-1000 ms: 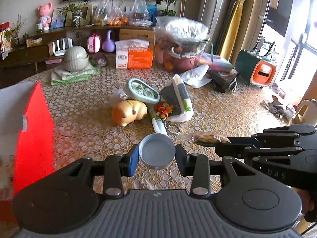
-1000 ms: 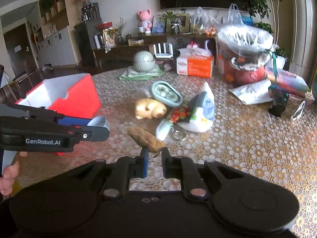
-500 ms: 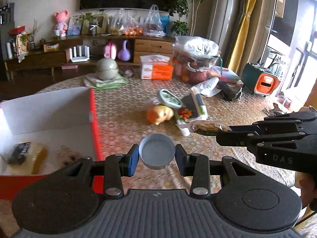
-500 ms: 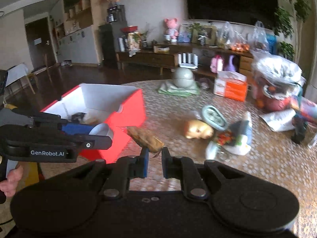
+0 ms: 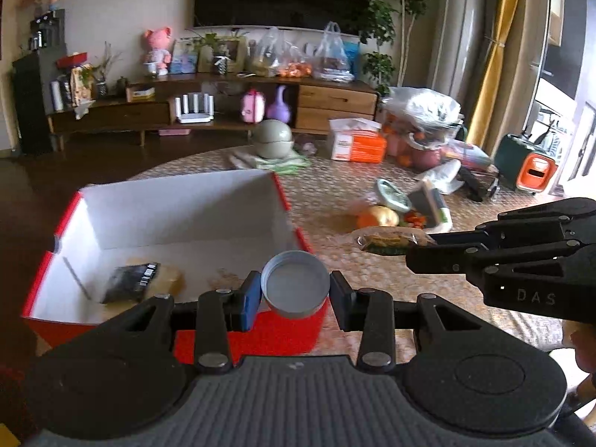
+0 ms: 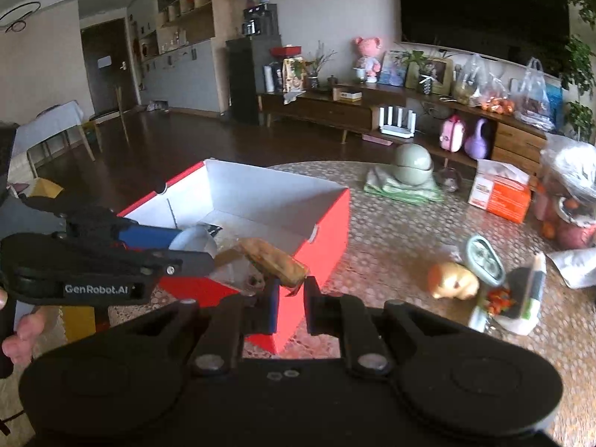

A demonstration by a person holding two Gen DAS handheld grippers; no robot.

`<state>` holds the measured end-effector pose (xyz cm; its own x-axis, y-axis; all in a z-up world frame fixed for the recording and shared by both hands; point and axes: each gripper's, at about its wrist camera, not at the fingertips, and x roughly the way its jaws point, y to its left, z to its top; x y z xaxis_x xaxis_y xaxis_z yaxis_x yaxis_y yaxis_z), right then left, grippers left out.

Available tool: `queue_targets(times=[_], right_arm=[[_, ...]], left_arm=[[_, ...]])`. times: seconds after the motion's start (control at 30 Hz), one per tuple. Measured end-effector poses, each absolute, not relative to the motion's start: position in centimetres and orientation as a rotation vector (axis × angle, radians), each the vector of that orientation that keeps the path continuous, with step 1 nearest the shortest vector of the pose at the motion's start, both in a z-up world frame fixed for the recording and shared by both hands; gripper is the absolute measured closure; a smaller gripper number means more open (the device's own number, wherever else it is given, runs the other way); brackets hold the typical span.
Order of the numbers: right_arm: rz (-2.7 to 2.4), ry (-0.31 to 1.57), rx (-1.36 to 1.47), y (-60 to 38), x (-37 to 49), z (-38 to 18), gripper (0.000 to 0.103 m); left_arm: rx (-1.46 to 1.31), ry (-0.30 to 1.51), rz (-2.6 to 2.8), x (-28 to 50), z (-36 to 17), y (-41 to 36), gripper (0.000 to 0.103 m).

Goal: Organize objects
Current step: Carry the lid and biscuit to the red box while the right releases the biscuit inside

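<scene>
Red box (image 5: 287,331) stands beside piggy bank (image 5: 378,217) and tissue box (image 5: 357,145).

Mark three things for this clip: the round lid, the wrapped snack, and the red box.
round lid (image 5: 295,284), left wrist view, centre of its grey inner face.
wrapped snack (image 6: 273,260), right wrist view, middle of the wrapper.
red box (image 5: 178,201), left wrist view, white inside of the far wall.
</scene>
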<state>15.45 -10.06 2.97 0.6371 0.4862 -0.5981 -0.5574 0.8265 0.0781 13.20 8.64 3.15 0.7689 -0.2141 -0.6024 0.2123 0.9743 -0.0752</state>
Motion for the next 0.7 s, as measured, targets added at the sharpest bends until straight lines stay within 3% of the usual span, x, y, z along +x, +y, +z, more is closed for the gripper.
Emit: queue_targets(times=[0.7], right_arm=[[0.671,0.704,-0.309,-0.2,21.5,0.2,0.09]], left_arm=[[0.096,0.732,-0.081,23.1,1.9,16.2,0.065]])
